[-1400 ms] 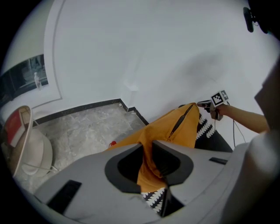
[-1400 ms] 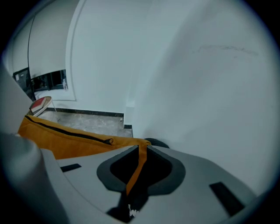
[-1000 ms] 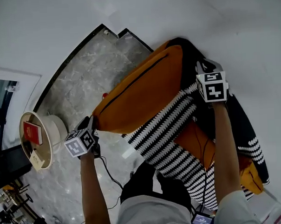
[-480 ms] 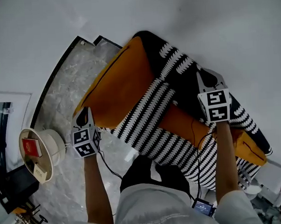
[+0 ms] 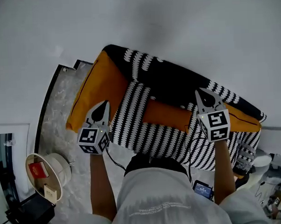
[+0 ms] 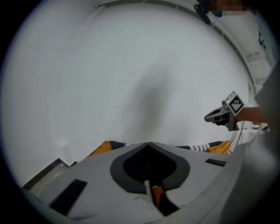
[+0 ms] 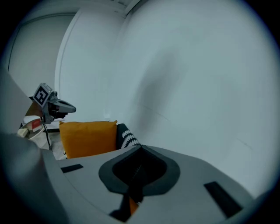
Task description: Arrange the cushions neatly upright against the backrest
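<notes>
A sofa under a black-and-white striped cover stands against the white wall. A big orange cushion leans at its left end, also in the right gripper view. Another orange cushion lies mid-seat, and a third is at the right. My left gripper hovers near the left cushion. Its jaws have just been closing, and they are shut with nothing between them. My right gripper hangs over the right part of the seat. It too has just closed and is empty.
A round white side table carrying a red book stands on the grey marble floor left of the sofa. A cable runs from each gripper to a small device at the person's waist. Clutter sits at the far right.
Both grippers have come away from the cushions and now hover in front of the sofa. The head view has swung, so the sofa now lies across the picture.
</notes>
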`<action>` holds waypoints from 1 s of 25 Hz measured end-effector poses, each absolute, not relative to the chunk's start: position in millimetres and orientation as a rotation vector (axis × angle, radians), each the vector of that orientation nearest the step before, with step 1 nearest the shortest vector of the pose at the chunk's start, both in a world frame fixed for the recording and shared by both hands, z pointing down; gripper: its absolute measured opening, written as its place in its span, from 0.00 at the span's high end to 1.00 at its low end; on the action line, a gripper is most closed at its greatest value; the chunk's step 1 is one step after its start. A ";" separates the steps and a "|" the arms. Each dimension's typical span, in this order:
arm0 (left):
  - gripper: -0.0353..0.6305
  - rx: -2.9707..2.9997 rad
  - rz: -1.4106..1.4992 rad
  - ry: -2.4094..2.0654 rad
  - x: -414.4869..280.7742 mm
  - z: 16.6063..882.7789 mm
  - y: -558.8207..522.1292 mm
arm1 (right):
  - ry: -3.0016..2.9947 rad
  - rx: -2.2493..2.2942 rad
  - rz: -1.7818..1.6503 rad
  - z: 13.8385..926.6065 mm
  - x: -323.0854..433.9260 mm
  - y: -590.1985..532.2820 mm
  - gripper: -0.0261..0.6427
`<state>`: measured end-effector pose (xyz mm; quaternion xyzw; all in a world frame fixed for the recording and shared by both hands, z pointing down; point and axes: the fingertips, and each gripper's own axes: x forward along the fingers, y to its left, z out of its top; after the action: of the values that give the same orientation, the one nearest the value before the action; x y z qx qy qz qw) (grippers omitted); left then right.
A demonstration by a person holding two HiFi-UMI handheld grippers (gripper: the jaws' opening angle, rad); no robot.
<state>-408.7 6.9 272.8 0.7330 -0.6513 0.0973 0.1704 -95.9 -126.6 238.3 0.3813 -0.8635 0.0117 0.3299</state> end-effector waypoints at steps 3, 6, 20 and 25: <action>0.91 2.246 0.227 -1.710 -350.1 234.4 8.0 | -2.265 1.062 0.035 209.5 -54.6 -96.7 0.96; 0.91 2.321 0.289 -1.642 -309.6 218.2 9.7 | -2.276 1.117 0.022 189.9 -23.1 -78.5 0.96; 0.91 2.340 0.613 -1.425 -206.8 281.6 22.5 | -2.061 1.208 0.215 260.7 117.7 -13.3 0.95; 0.90 2.273 0.667 -1.367 -219.7 319.5 19.8 | -1.982 1.226 0.304 289.7 126.2 0.6 0.95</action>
<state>-219.7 19.8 319.5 0.8139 -0.4897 0.2390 0.2019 126.2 0.6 289.7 0.4815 -0.7781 0.1195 0.3853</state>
